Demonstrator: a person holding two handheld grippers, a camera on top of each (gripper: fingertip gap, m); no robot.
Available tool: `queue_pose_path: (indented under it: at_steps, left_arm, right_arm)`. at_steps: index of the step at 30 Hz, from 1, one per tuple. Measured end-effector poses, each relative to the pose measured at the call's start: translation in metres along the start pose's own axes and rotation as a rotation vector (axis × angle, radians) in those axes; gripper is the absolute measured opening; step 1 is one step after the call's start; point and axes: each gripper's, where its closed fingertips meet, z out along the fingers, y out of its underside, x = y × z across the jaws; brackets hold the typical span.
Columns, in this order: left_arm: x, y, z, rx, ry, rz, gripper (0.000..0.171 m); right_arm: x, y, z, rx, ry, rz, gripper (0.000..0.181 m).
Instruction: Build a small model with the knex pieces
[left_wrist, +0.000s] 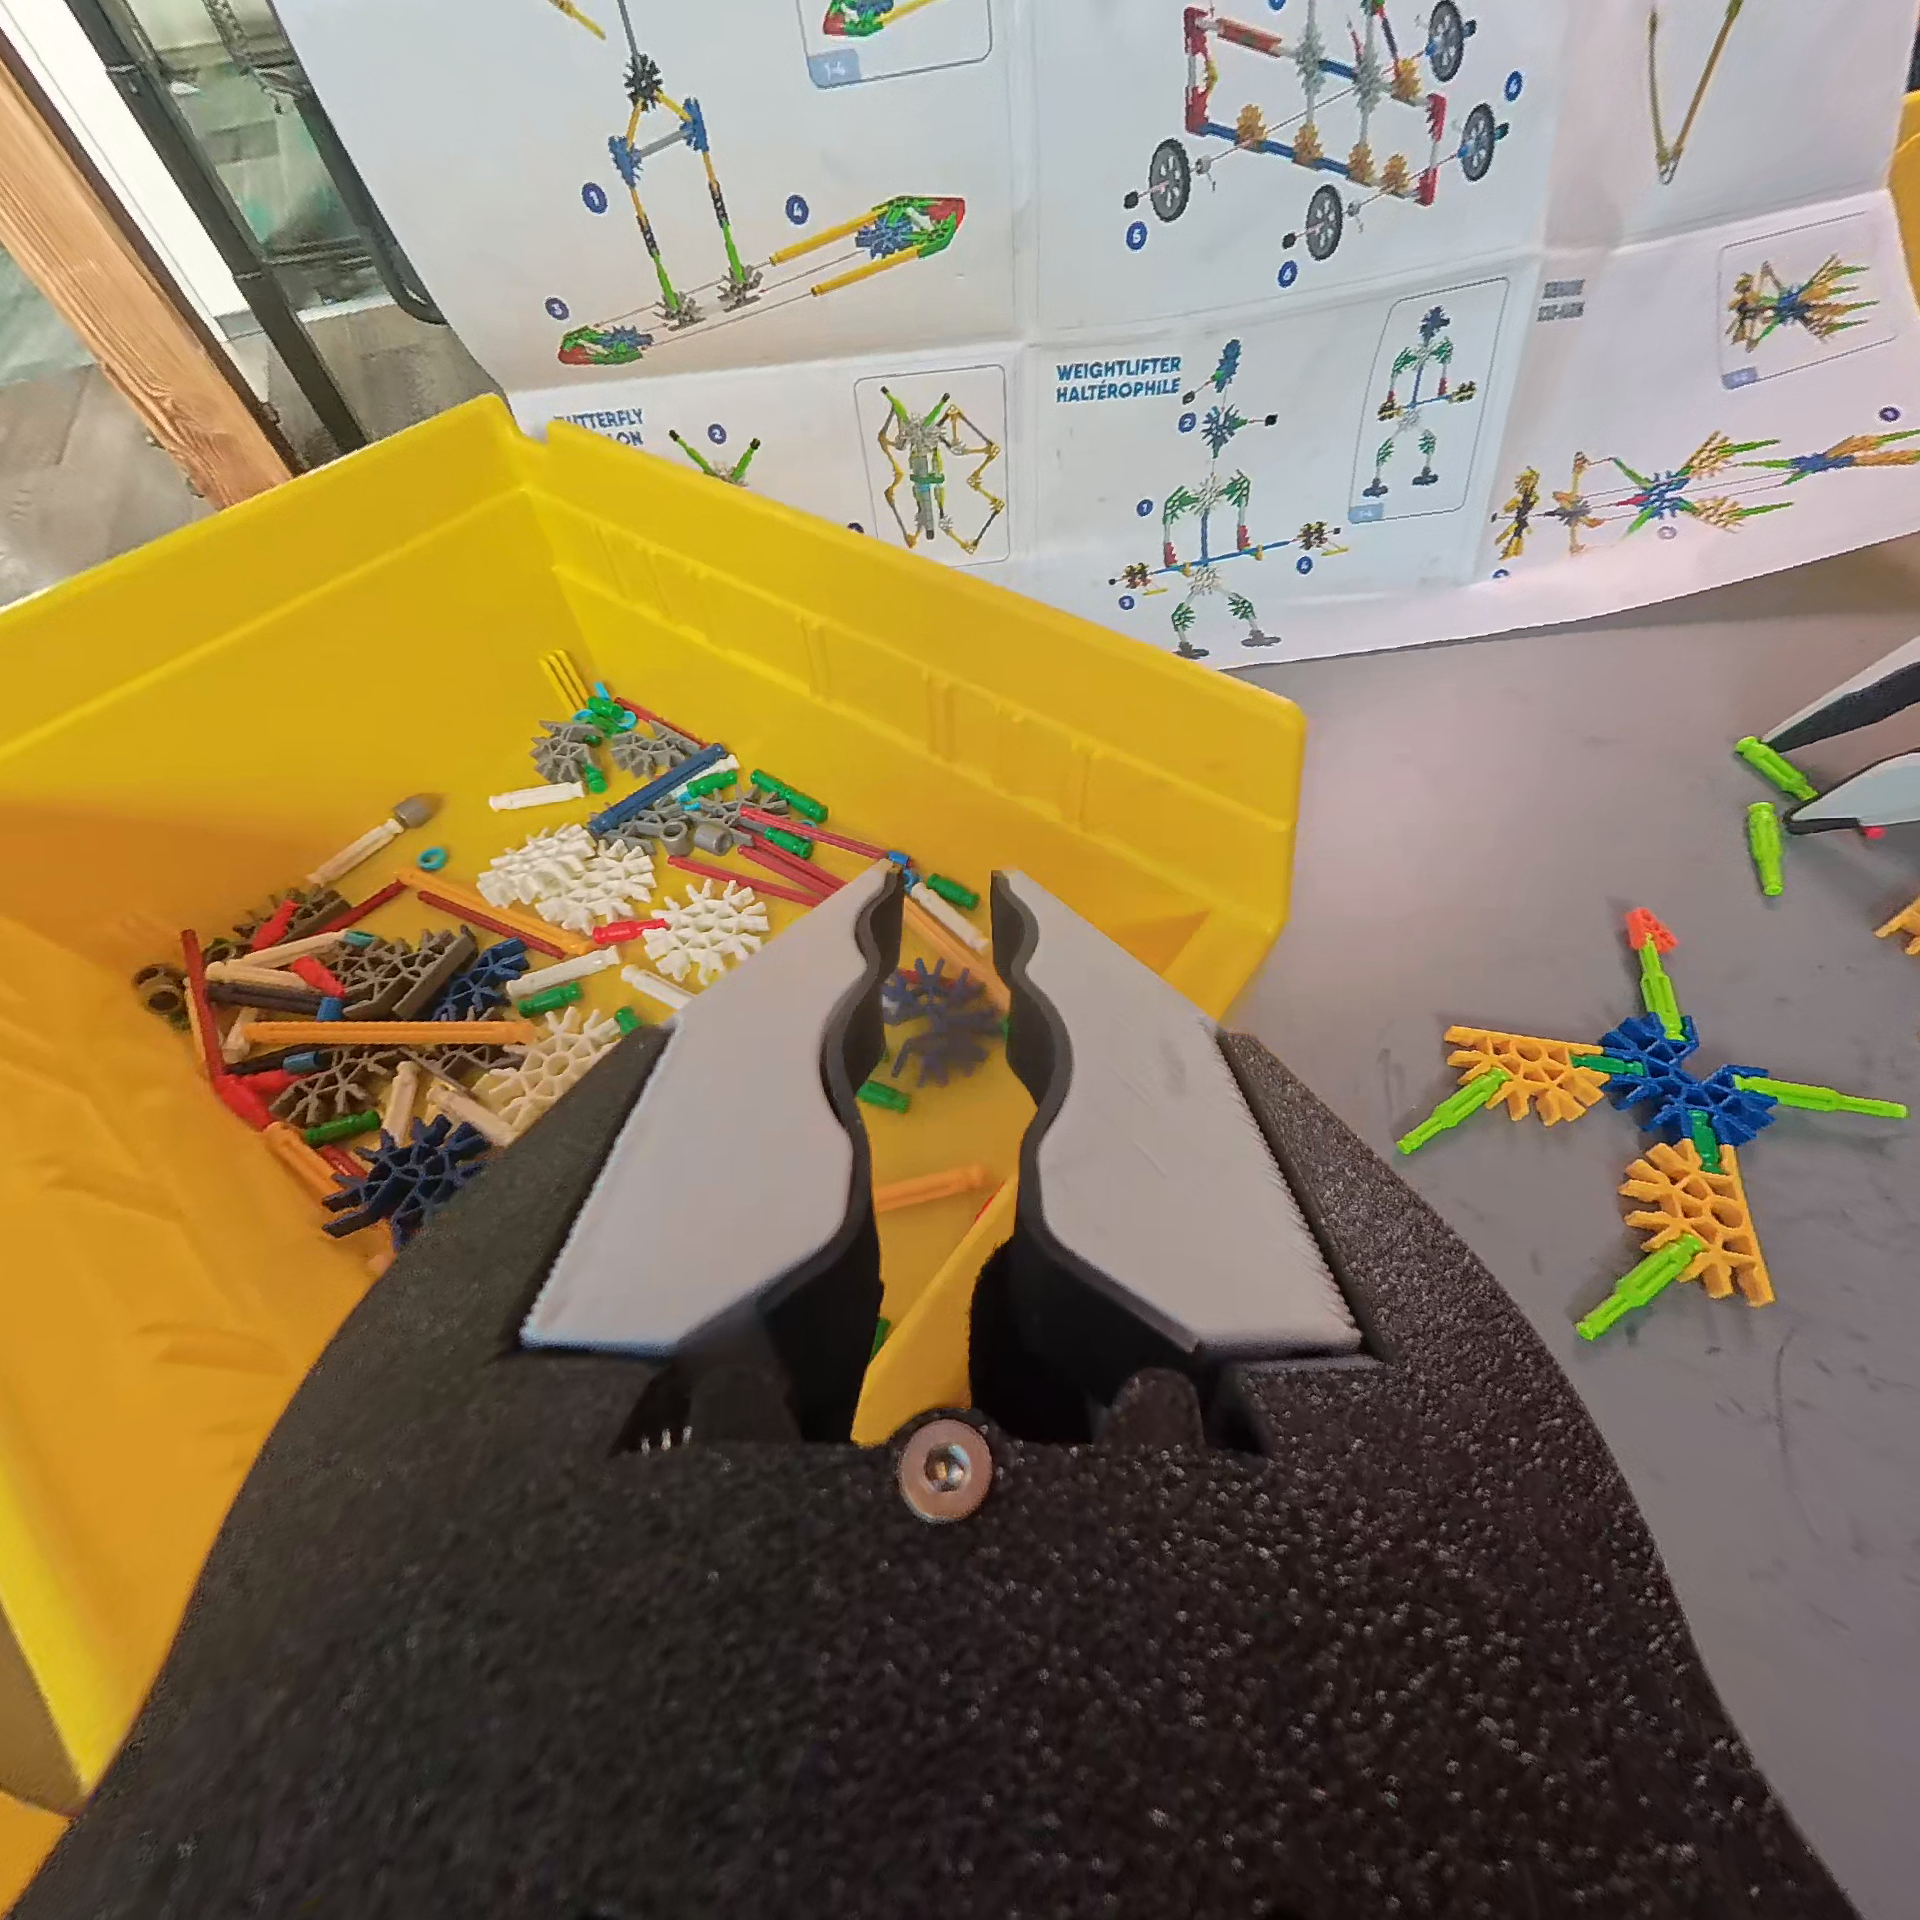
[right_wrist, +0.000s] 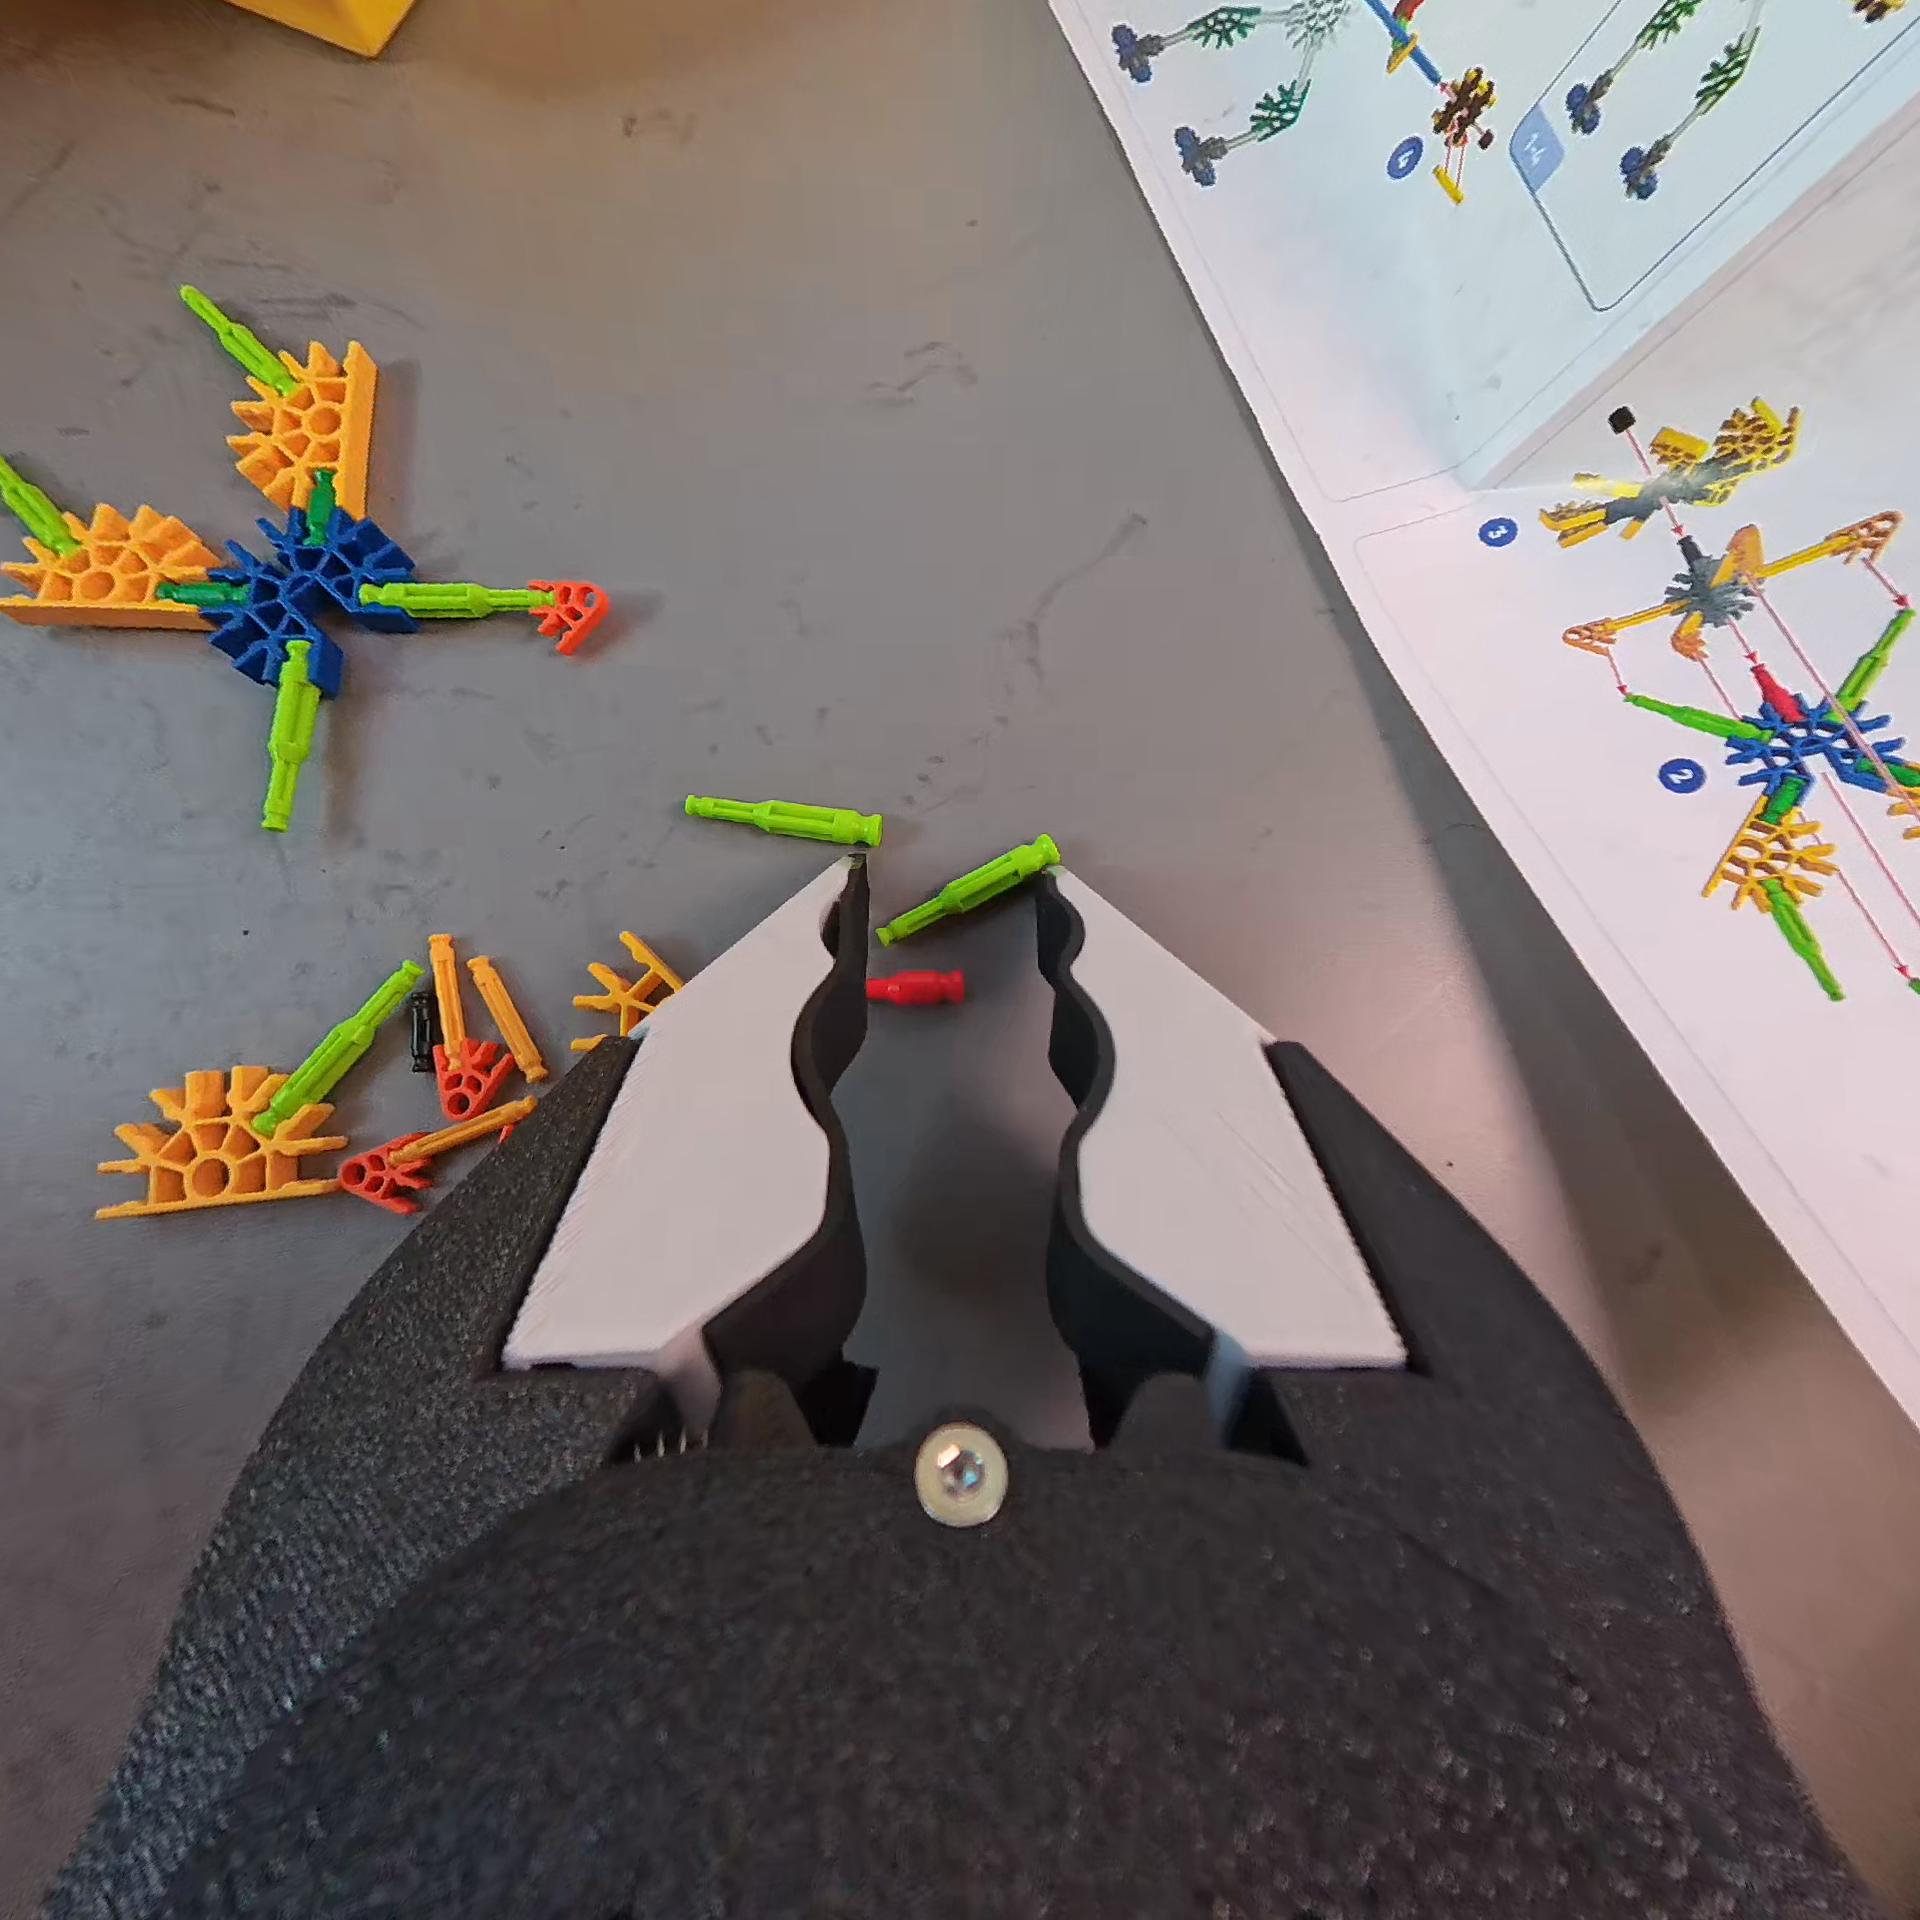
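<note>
The left gripper (left_wrist: 940, 883) hangs empty, jaws apart, over the yellow bin (left_wrist: 935, 665) of loose rods and connectors. The right gripper (right_wrist: 951, 868), jaws spread, straddles a green rod (right_wrist: 966, 888) and a red rod (right_wrist: 914, 987) (closing could pinch both or flick one away).

loose parts in bin (left_wrist: 644, 582), instruction sheet (left_wrist: 1299, 312) behind bin, star assembly (left_wrist: 1662, 1086) on table (left_wrist: 1455, 831) right of bin
</note>
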Motion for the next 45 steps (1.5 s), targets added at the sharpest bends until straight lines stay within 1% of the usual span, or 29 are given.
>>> queue_pose_path:
  at_steps: [4, 8, 13, 15, 17, 19, 20, 23, 25, 27, 29, 31, 34, 37, 39, 41, 45]
  left_arm:
    - [0.015, -0.003, 0.001, 0.014, 0.064, -0.016, 0.017]
    - [0.020, -0.001, 0.003, 0.011, 0.084, -0.014, 0.017]
    - [0.025, -0.002, 0.003, 0.021, 0.113, -0.039, 0.017]
    - [0.030, -0.004, 0.003, 0.027, 0.139, -0.054, 0.017]
    - [0.041, -0.006, 0.002, 0.038, 0.202, -0.074, 0.017]
    - [0.060, -0.012, -0.001, 0.066, 0.309, -0.115, 0.017]
    - [0.070, -0.017, -0.004, 0.088, 0.369, -0.141, 0.018]
    - [0.104, -0.030, -0.013, 0.151, 0.549, -0.219, 0.020]
    - [0.127, -0.036, -0.019, 0.175, 0.662, -0.281, 0.021]
    - [0.150, -0.039, -0.024, 0.181, 0.764, -0.338, 0.023]
    - [0.171, -0.042, -0.029, 0.189, 0.854, -0.392, 0.023]
    - [0.186, -0.044, -0.033, 0.189, 0.914, -0.427, 0.023]
    - [0.200, -0.040, -0.035, 0.168, 0.951, -0.412, 0.022]
    - [0.206, -0.032, -0.033, 0.122, 0.944, -0.364, 0.019]
    - [0.208, -0.030, -0.033, 0.107, 0.954, -0.355, 0.015]
    - [0.210, -0.030, -0.035, 0.109, 0.971, -0.354, 0.007]
    - [0.211, -0.030, -0.036, 0.110, 0.970, -0.322, 0.006]
  right_arm:
    - [0.001, 0.001, -0.001, -0.003, -0.003, 0.015, 0.027]
    - [0.004, 0.002, -0.001, -0.004, 0.000, 0.024, 0.020]
    - [0.005, 0.002, -0.002, -0.003, -0.001, 0.022, 0.004]
    - [0.004, 0.002, -0.002, 0.000, -0.004, 0.017, 0.003]
    - [0.005, 0.001, -0.002, 0.007, 0.004, 0.000, 0.003]
    - [0.005, -0.005, -0.003, 0.038, 0.019, -0.041, 0.003]
    - [0.003, -0.013, -0.006, 0.085, 0.018, -0.064, 0.003]
    - [-0.010, -0.051, -0.027, 0.297, 0.026, -0.159, 0.003]
    - [-0.024, -0.075, -0.045, 0.439, 0.037, -0.247, 0.003]
    - [-0.046, -0.091, -0.060, 0.556, 0.028, -0.332, 0.003]
    - [-0.071, -0.102, -0.070, 0.633, 0.012, -0.425, 0.003]
    - [-0.092, -0.105, -0.072, 0.658, 0.023, -0.523, 0.003]
    - [-0.114, -0.104, -0.070, 0.658, 0.059, -0.676, 0.003]
    - [-0.126, -0.102, -0.068, 0.641, 0.095, -0.779, 0.003]
    - [-0.129, -0.102, -0.069, 0.649, 0.112, -0.811, 0.003]
    - [-0.129, -0.101, -0.068, 0.637, 0.111, -0.815, 0.003]
    - [-0.128, -0.101, -0.069, 0.646, 0.120, -0.819, 0.004]
